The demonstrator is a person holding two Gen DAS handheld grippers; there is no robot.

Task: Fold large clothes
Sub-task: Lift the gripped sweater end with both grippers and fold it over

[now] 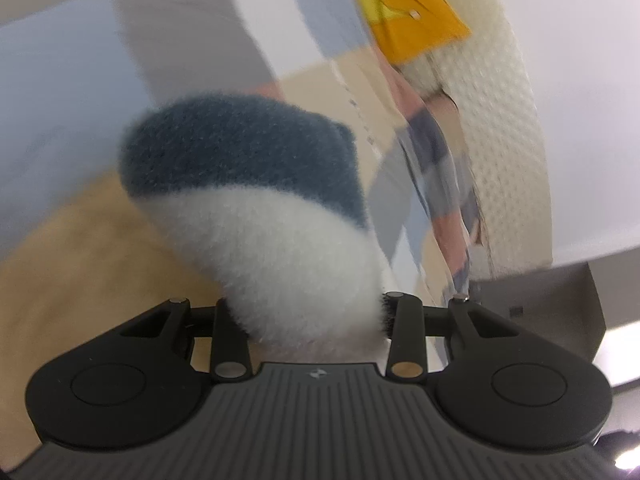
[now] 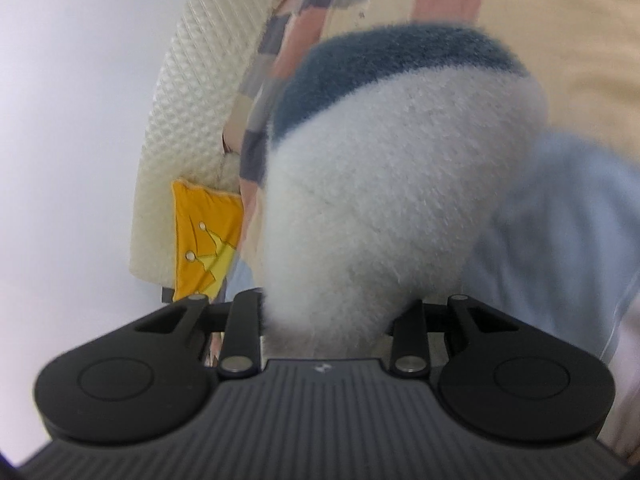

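A fluffy sweater, white with a dark blue-grey band, fills the middle of both views. In the left wrist view the sweater (image 1: 248, 184) bunches up out of my left gripper (image 1: 308, 320), which is shut on its white part. In the right wrist view the same sweater (image 2: 400, 184) rises in a thick roll from my right gripper (image 2: 328, 320), likewise shut on the white fleece. The fabric hides the fingertips of both grippers. The held parts hang lifted above the bed, and the picture is blurred with motion.
A patchwork bedspread (image 1: 60, 80) in pale blue, grey, cream and pink blocks lies under the sweater (image 2: 560, 40). A cream quilted headboard (image 1: 504, 120) (image 2: 180, 120) and an orange-yellow pillow (image 1: 408, 12) (image 2: 200, 232) stand at the bed's end by a white wall (image 2: 60, 120).
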